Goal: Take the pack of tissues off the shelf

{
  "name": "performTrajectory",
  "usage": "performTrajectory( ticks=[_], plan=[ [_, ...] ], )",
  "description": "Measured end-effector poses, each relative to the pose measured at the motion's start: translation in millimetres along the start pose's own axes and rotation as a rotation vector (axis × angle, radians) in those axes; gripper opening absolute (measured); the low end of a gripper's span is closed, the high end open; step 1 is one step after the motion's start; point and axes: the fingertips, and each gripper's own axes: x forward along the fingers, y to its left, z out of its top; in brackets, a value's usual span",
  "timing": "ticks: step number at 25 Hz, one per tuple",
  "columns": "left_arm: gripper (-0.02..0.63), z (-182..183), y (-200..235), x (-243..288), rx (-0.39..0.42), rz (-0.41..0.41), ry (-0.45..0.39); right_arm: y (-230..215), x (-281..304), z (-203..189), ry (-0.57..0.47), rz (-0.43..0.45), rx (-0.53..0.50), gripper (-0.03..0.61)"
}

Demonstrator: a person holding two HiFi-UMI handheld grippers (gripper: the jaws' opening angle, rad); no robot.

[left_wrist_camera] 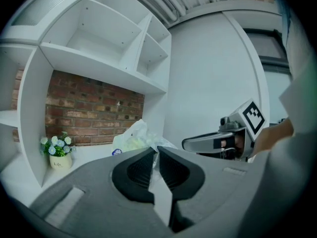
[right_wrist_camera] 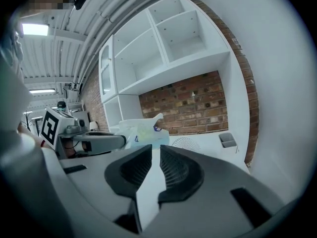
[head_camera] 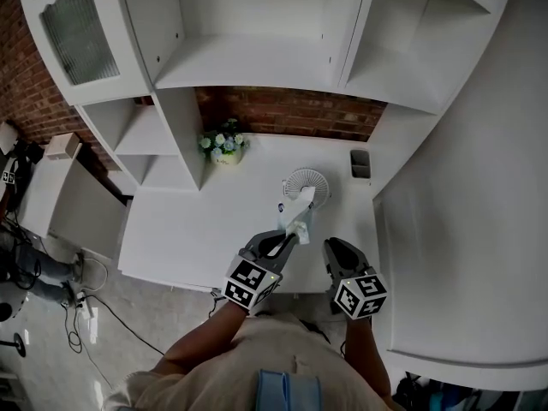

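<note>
The left gripper [head_camera: 289, 236] is holding the pack of tissues [head_camera: 295, 212], and the pack is off the shelf, hanging in the air over the white desk [head_camera: 197, 221]. In the left gripper view the jaws are pressing together on a thin fold of the pack's crinkled plastic wrapper, and the bulk of the pack [left_wrist_camera: 132, 138] is sticking out just beyond the tips of the left gripper [left_wrist_camera: 154, 150]. From the head view the pack is sitting just in front of a small round desk fan [head_camera: 306, 181]; whether the two are touching, I cannot tell.

The right gripper [head_camera: 334, 247] is riding alongside, just to the right of the left one and apart from the pack. In its own view the jaws of the right gripper [right_wrist_camera: 156, 148] are drawn in close, only a narrow slit showing between the ribbed pads, and nothing is sitting between them. That view is also catching the left gripper [right_wrist_camera: 94, 142] with the pack [right_wrist_camera: 141, 132] ahead of it.

Further back on the desk, a little pot of flowers [head_camera: 225, 148] is standing against the brick wall [head_camera: 291, 110], under the white shelf unit [head_camera: 248, 58]. A small grey holder [head_camera: 360, 163] is sitting near the desk's right corner.
</note>
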Motion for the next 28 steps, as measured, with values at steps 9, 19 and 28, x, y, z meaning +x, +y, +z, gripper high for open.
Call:
performTrajectory(
  ticks=[9,19,28],
  plan=[
    [0.020,-9.3,13.5,-20.8,-0.003,-0.031,0.005,31.9,16.3,-10.0,0.043,0.012,-0.034,0.017],
    [0.020,-36.6,31.0,-28.2,0.017,-0.028,0.052,45.4,29.2,-23.3,0.057,-0.001,-0.014,0.015],
    [0.021,-80.3,45.8,-13.7,0.049,-0.022,0.120,42.5,42.2,-46.1,0.114,-0.008,-0.025,0.016]
  ],
)
